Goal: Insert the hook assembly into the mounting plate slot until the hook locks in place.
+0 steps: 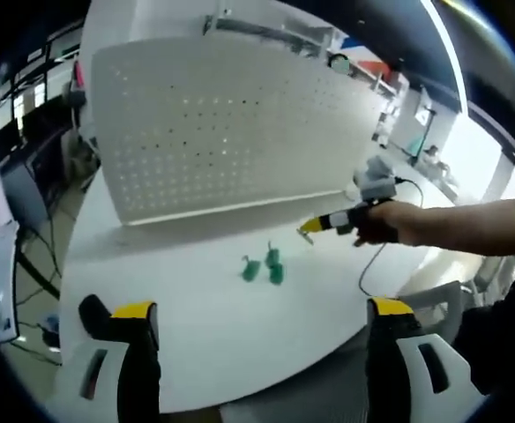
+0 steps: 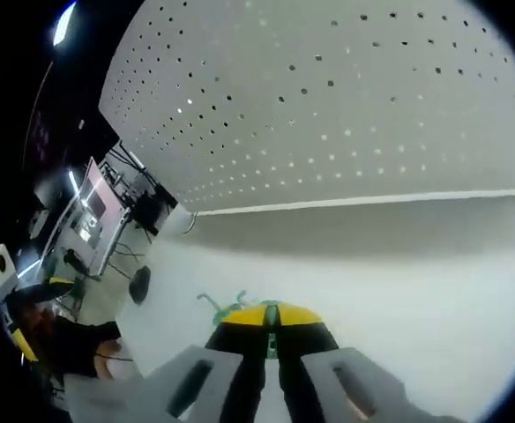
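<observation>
Green hooks (image 1: 264, 265), white table (image 1: 205, 308), white pegboard (image 1: 231, 123) dotted with holes.

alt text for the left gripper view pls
A white table holds a few small green hooks in front of an upright white pegboard panel. From the right, a person's hand reaches in holding the right tool above the table near the hooks. The left tool, with yellow-tipped jaws spread apart, frames the bottom of the view.
</observation>
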Action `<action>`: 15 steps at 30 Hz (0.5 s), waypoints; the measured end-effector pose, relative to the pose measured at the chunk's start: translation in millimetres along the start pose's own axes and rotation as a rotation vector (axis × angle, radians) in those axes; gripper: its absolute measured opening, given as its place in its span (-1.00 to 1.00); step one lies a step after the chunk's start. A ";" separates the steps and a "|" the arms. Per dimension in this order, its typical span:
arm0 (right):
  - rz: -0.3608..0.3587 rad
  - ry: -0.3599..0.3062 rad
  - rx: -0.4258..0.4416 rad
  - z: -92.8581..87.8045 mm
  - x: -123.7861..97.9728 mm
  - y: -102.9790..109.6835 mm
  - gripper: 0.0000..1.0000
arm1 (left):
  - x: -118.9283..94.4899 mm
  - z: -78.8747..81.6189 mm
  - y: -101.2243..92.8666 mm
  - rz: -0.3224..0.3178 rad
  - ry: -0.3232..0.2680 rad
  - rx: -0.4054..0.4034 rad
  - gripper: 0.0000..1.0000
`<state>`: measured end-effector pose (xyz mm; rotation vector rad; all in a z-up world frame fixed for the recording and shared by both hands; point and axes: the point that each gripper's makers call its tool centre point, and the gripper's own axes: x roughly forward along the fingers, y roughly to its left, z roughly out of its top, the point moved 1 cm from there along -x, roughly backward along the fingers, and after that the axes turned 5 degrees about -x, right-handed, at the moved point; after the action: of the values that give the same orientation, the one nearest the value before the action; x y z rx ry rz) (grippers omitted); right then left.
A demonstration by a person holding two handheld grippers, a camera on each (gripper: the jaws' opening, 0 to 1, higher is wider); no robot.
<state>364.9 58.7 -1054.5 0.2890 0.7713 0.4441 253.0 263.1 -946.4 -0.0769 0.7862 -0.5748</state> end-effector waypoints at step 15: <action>0.027 -0.162 -0.061 49.9 -29.3 35.5 -1.00 | 5.4 19.5 -8.4 -0.024 -0.027 0.016 0.98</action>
<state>372.6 70.8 -988.1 0.2756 0.5952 0.4629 265.6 250.5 -933.7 -0.0793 0.7553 -0.6021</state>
